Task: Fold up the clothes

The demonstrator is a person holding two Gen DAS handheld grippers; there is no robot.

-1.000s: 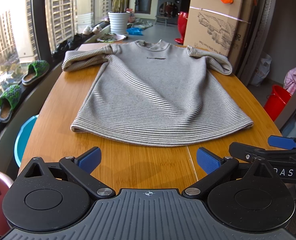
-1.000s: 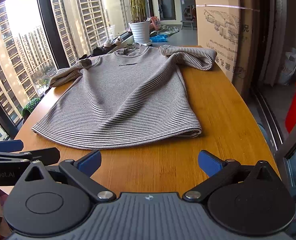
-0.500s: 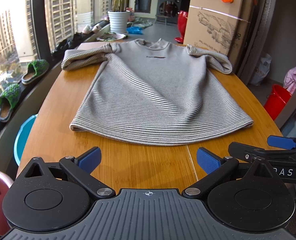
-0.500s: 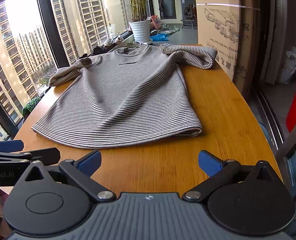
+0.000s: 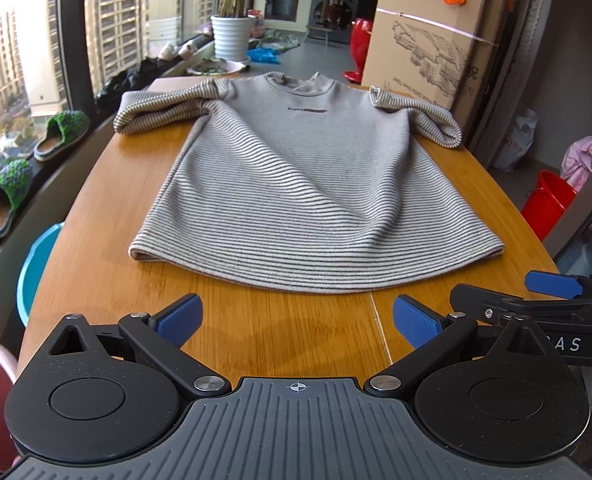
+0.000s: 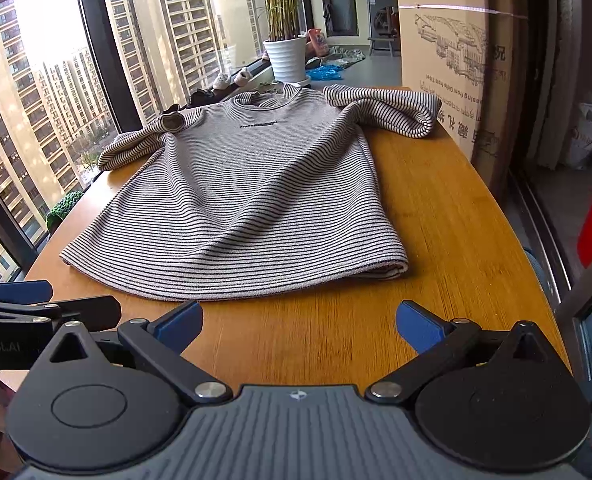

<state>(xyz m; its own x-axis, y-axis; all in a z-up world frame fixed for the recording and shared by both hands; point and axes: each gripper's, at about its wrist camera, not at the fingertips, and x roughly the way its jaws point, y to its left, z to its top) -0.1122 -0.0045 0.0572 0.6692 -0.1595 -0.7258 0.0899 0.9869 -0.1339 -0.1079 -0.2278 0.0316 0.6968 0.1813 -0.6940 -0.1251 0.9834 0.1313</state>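
A grey striped long-sleeved top (image 5: 303,184) lies flat, front up, on a wooden table (image 5: 104,216), collar at the far end, both sleeves folded back near the shoulders. It also shows in the right wrist view (image 6: 248,200). My left gripper (image 5: 297,318) is open and empty, just short of the hem. My right gripper (image 6: 299,323) is open and empty, also just short of the hem, towards its right corner. Each gripper shows at the edge of the other's view.
A large cardboard box (image 5: 427,44) stands past the table's far right. A potted plant (image 5: 232,36) and shoes are on the window ledge at left. A red bucket (image 5: 547,204) is on the floor at right, a blue basin (image 5: 36,264) at left.
The left gripper's view has shifted slightly, with the top a little further left and up in the frame. Both grippers stay open. The top has not moved.
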